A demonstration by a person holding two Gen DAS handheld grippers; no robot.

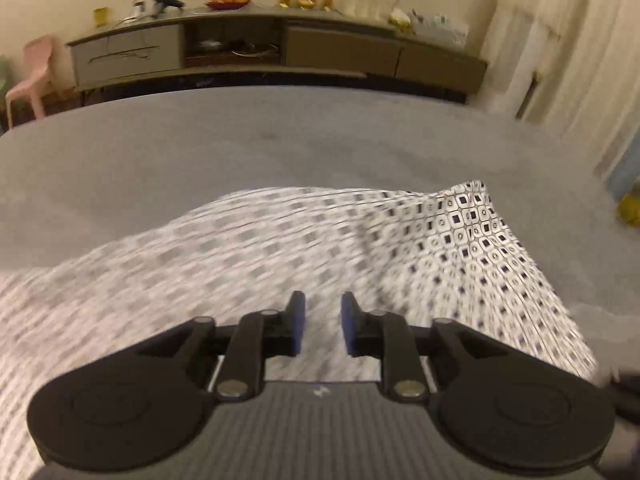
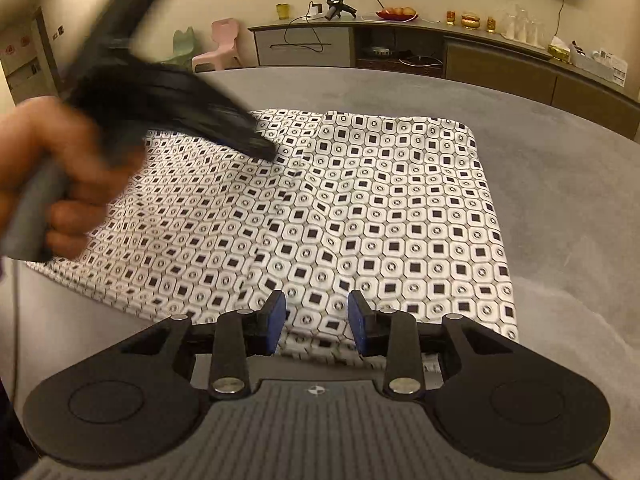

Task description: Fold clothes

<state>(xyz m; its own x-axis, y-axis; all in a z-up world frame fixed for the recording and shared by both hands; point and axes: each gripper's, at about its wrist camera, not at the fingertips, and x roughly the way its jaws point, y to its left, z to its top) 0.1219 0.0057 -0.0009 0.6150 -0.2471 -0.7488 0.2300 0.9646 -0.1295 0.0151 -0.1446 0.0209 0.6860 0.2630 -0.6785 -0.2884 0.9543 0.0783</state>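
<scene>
A white garment with a black square pattern (image 2: 360, 208) lies spread flat on the grey table (image 2: 560, 200). It also shows in the left wrist view (image 1: 460, 240), blurred by motion. My right gripper (image 2: 317, 322) is open, its jaws apart just above the garment's near edge. My left gripper (image 1: 323, 322) is open and empty above the cloth. In the right wrist view the left gripper (image 2: 256, 146), held in a hand (image 2: 72, 176), is blurred and its tip is over the garment's far left part.
A long low cabinet (image 2: 480, 60) with small items on top stands against the far wall. A pink chair (image 2: 218, 50) and a green chair (image 2: 182, 50) stand to its left. Grey table surface surrounds the garment.
</scene>
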